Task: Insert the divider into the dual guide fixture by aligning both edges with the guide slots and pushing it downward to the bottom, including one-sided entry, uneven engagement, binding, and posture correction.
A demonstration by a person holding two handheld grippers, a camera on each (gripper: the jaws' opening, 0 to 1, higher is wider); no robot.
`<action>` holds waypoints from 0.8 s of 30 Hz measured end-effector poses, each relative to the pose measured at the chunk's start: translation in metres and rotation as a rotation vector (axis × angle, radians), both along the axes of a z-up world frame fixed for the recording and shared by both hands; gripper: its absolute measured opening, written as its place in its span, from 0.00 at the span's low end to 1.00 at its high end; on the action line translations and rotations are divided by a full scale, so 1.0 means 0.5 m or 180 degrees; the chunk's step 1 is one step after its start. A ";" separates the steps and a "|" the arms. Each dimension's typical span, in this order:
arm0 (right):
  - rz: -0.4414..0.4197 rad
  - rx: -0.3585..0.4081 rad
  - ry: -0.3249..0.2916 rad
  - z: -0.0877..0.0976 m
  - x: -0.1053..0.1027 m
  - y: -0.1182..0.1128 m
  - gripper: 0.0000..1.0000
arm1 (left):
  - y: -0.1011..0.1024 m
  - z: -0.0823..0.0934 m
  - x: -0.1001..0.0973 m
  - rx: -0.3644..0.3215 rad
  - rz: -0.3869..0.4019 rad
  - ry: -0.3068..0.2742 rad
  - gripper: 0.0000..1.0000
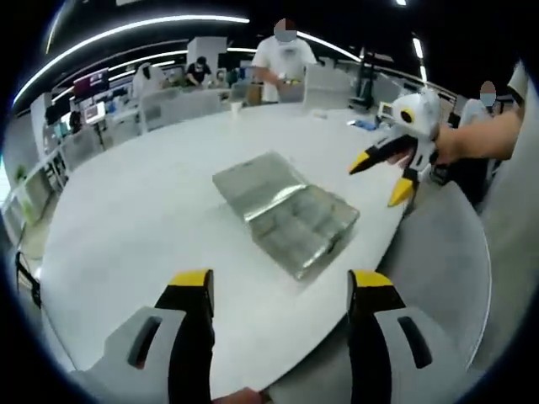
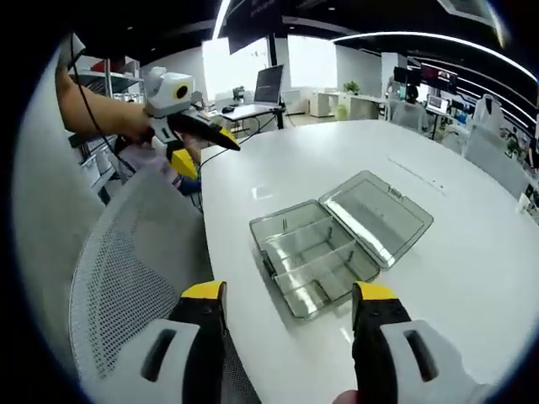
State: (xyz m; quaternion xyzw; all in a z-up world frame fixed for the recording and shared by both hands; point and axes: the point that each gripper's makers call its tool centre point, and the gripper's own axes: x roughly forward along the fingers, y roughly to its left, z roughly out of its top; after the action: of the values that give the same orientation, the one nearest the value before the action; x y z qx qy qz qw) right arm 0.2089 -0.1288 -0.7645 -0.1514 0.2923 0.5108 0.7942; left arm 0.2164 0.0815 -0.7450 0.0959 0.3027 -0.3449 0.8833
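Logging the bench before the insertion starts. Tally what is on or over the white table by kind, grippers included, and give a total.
Clear plastic compartment box, lid open flat: 1
Grippers, yellow-tipped, both with jaws apart: 2, the left gripper and the right gripper
White table: 1
Mesh-backed chair at the table edge: 1
Total: 5

left gripper: grey two-jaw gripper with yellow tips [image 1: 280, 288], jaws spread wide, nothing between them
right gripper: matching grey, yellow-tipped gripper [image 2: 288, 300], jaws apart, empty
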 end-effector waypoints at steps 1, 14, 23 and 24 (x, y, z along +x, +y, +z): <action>-0.0022 0.0010 -0.0006 -0.001 -0.001 -0.001 0.58 | 0.009 -0.006 0.004 0.0014 0.0021 0.0017 0.62; -0.0191 0.0044 0.0071 -0.008 -0.015 -0.012 0.59 | 0.062 -0.080 0.053 0.0249 0.0156 0.0263 0.59; -0.0222 0.0009 0.0039 0.002 -0.009 -0.022 0.60 | 0.085 -0.134 0.085 0.0480 0.0330 0.0513 0.57; -0.0245 0.0012 0.0025 0.005 -0.006 -0.025 0.60 | 0.088 -0.140 0.088 0.0484 0.0390 0.0560 0.57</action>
State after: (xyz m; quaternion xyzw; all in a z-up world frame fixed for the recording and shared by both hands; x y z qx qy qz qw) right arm 0.2058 -0.1411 -0.7622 -0.1366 0.3000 0.4809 0.8125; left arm 0.2606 0.1254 -0.8151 0.1132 0.4096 -0.2735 0.8629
